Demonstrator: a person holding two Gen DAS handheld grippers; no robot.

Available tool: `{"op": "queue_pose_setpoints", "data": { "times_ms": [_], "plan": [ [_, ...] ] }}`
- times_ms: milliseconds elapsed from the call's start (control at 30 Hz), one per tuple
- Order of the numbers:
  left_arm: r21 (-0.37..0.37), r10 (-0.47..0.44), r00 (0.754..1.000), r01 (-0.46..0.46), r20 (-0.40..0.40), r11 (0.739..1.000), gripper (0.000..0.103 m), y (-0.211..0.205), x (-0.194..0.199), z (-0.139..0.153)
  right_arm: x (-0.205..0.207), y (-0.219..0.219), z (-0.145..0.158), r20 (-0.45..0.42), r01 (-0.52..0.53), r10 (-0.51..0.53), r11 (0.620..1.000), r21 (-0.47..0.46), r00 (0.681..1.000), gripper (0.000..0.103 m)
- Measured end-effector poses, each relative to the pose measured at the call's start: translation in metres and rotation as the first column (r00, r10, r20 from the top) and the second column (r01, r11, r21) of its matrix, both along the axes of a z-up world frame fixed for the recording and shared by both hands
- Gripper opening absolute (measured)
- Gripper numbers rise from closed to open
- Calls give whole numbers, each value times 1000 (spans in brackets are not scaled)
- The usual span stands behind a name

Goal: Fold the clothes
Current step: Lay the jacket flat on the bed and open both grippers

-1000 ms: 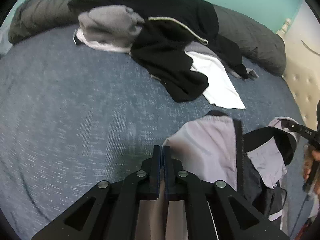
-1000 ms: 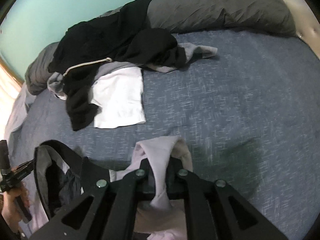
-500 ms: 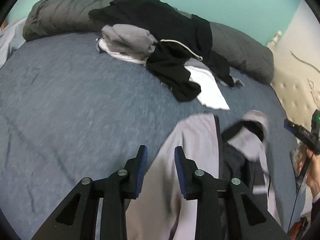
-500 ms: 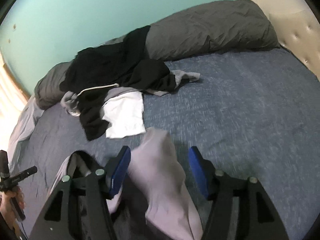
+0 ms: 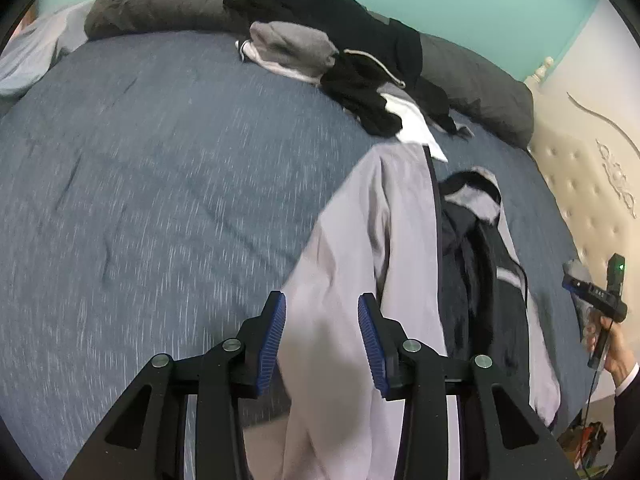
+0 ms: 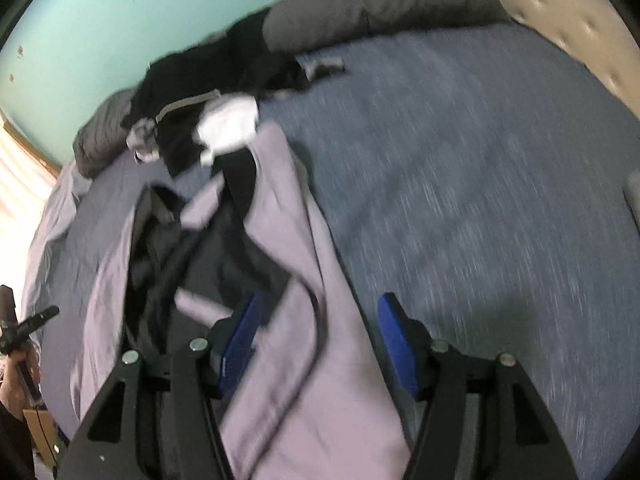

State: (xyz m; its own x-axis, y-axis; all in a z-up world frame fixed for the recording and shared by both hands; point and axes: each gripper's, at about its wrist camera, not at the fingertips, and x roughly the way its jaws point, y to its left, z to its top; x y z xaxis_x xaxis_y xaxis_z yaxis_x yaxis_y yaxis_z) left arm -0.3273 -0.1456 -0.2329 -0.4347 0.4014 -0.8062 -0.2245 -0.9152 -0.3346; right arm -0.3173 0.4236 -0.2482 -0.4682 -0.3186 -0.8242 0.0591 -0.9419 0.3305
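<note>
Both hand-held grippers, left (image 5: 322, 336) and right (image 6: 320, 344), clamped a second ago, now gape wide, empty; the pale lilac, dark-lined jacket (image 5: 384, 232) lies released on the blue-grey bed (image 5: 160, 184).

Lilac jacket (image 5: 360, 248): smooth matt cloth. Bedspread (image 5: 160, 184): blue flecked woven cloth. Fingers (image 5: 276, 336): ribbed blue pads.

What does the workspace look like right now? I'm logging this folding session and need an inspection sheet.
Surface: blue bedspread, mostly bare.
Job's things: lilac-and-dark jacket spread along the near edge, lining showing.
Clutter: pile of black, grey and white clothes by the grey pillows.
Grippers: left gripper open over the jacket; right gripper open over it too.
Cables: thin cord hanging from the right handle.
Surroundings: teal wall, tufted cream headboard.
</note>
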Motion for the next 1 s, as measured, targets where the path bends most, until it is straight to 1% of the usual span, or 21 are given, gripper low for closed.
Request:
{"op": "queue_pose_setpoints", "data": {
  "times_ms": [100, 167, 400, 533, 600, 700, 800, 867, 1000],
  "plan": [
    [-21, -1, 1000, 2, 15, 1000, 43, 0, 20, -10, 24, -4, -10, 23, -35, 35, 999, -25, 999, 62],
    [-47, -10, 1000, 11, 15, 999, 48, 2, 32, -15, 36, -13, -17, 42, -50, 52, 997, -50, 998, 62],
    [-37, -22, 999, 24, 49, 999, 50, -3, 61, -31, 64, -54, -55, 129, -83, 96, 991, -101, 987, 62],
    [-27, -15, 998, 17, 65, 999, 50, -10, 72, -37, 75, -63, -68, 160, -57, 76, 992, -116, 984, 62],
    [-23, -10, 997, 12, 74, 1000, 50, -15, 78, -40, 79, -65, -71, 166, -37, 61, 989, -142, 984, 62],
    [-14, -3, 996, 5, 89, 1000, 51, -22, 85, -44, 81, -65, -71, 168, -34, 59, 988, -149, 984, 62],
    [35, -10, 993, 6, 116, 999, 54, -25, 93, -48, 84, -66, -68, 162, -39, 63, 989, -145, 985, 62],
    [58, -22, 992, 15, 125, 998, 57, -24, 101, -50, 85, -65, -66, 161, -37, 61, 988, -148, 985, 62],
    [65, -61, 990, 53, 126, 996, 59, -16, 117, -50, 88, -64, -66, 161, -36, 58, 990, -137, 985, 62]
  ]
}}
